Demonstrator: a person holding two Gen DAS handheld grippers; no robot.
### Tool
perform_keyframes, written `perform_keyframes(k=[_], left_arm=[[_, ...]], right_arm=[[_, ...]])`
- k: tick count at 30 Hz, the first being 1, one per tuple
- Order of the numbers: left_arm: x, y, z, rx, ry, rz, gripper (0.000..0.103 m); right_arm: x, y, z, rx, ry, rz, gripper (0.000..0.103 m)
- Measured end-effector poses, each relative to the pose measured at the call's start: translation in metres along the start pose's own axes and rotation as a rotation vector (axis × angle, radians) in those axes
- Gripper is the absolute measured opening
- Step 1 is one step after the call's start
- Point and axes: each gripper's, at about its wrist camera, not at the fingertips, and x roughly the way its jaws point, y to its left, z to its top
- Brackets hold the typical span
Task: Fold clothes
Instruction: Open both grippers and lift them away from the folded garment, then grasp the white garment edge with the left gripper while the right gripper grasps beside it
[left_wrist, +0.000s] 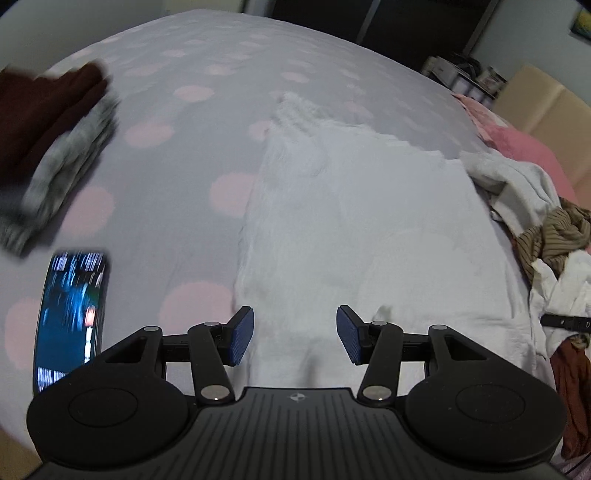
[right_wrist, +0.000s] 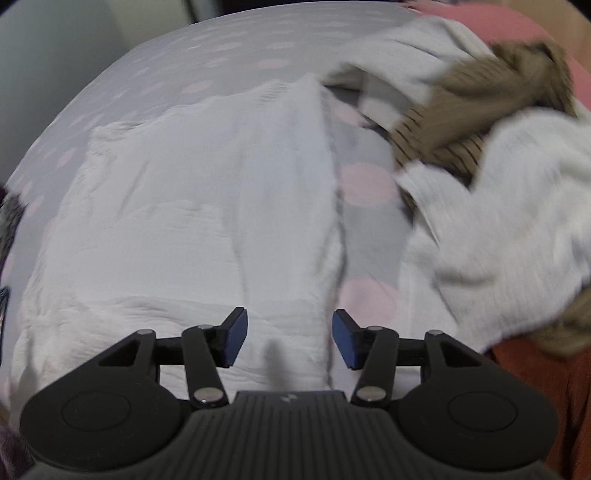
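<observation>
The white garment (left_wrist: 354, 229) lies flat and partly folded on the bed (left_wrist: 177, 177), under both claws. The left claw (left_wrist: 294, 334) and right claw (right_wrist: 290, 338) stand apart, holding nothing. Two folded items (left_wrist: 55, 147) lie at the left; the heap of clothes (right_wrist: 480, 184) at the right is unfolded.

white garment (left_wrist: 354, 221), pink-dotted grey sheet (left_wrist: 177, 155)

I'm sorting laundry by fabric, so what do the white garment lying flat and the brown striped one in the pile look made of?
White garment: probably crinkled cotton gauze, matte; fine puckered texture. Brown striped garment: seemingly ribbed knit, matte; thin dark lines along soft folds.
</observation>
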Motion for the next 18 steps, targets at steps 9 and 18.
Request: perform_keyframes(k=[9, 18], left_arm=[[0.039, -0.001, 0.093, 0.151, -0.091, 0.025, 0.048], [0.146, 0.023, 0.163, 0.258, -0.08, 0.047, 0.049]], right_arm=[[0.01, -0.008, 0.068, -0.177, -0.058, -0.017, 0.065], [0.104, -0.037, 0.158, -0.105, -0.025, 0.012, 0.069]])
